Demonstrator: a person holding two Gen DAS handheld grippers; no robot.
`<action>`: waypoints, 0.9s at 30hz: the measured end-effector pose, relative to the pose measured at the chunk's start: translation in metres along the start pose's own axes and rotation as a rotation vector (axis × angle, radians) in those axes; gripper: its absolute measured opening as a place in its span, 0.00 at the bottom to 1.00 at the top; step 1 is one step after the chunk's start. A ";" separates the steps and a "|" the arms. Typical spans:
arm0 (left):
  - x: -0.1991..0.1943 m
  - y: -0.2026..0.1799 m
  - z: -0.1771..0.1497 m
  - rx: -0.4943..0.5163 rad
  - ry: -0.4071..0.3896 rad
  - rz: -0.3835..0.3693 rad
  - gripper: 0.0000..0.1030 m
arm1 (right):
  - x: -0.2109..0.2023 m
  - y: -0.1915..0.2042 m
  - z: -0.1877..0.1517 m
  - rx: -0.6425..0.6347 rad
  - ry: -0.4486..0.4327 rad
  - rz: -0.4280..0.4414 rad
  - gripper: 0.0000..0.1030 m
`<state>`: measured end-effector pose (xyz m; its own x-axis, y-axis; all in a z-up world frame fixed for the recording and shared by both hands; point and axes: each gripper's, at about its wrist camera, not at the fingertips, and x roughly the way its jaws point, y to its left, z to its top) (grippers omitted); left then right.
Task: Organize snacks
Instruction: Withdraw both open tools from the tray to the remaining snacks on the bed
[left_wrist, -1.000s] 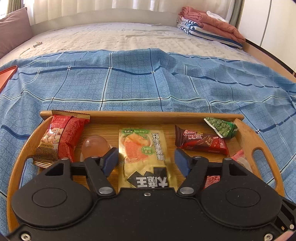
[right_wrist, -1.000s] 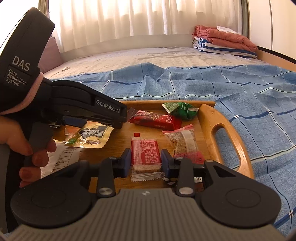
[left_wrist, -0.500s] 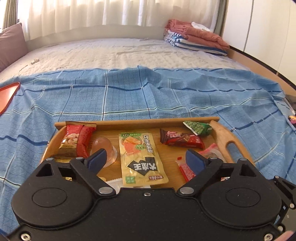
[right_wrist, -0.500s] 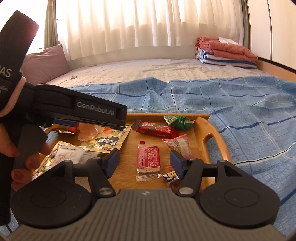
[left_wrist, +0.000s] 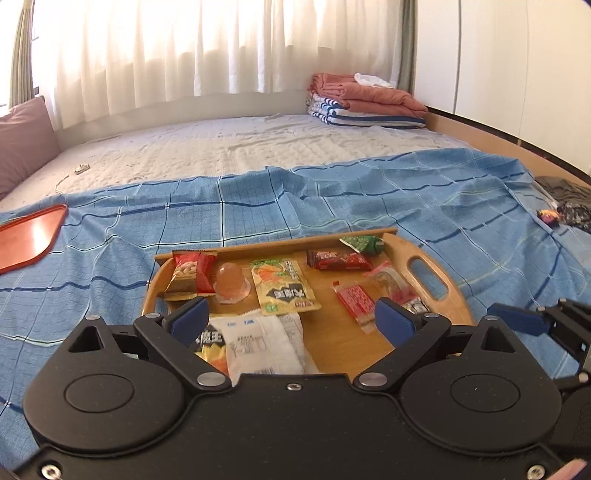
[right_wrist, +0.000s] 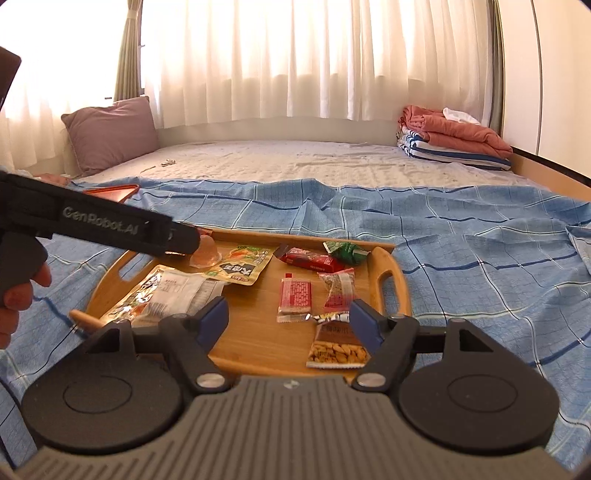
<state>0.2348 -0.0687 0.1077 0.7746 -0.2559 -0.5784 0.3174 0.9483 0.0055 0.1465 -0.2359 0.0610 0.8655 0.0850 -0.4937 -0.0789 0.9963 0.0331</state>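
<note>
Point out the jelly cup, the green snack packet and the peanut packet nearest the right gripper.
jelly cup (left_wrist: 229, 282), left wrist view, on its translucent dome.
green snack packet (right_wrist: 345, 252), right wrist view, middle of the wrapper.
peanut packet (right_wrist: 338, 347), right wrist view, on the printed peanuts.

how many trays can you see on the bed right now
2. A wooden tray with handles sits on the blue checked sheet, holding the snack packets. An orange-red tray lies farther left on the same sheet, partly cut off by the frame edge.
</note>
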 end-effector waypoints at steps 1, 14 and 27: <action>-0.008 -0.002 -0.004 0.008 0.000 -0.002 0.94 | -0.006 0.000 -0.003 -0.003 -0.001 0.001 0.79; -0.082 -0.017 -0.046 0.028 -0.014 -0.006 0.95 | -0.055 0.001 -0.028 -0.026 -0.004 -0.007 0.81; -0.122 -0.021 -0.076 -0.018 0.018 -0.030 0.95 | -0.079 -0.001 -0.043 -0.009 -0.011 -0.012 0.84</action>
<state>0.0923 -0.0428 0.1164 0.7549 -0.2809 -0.5926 0.3299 0.9436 -0.0269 0.0571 -0.2443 0.0624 0.8715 0.0733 -0.4848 -0.0731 0.9971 0.0194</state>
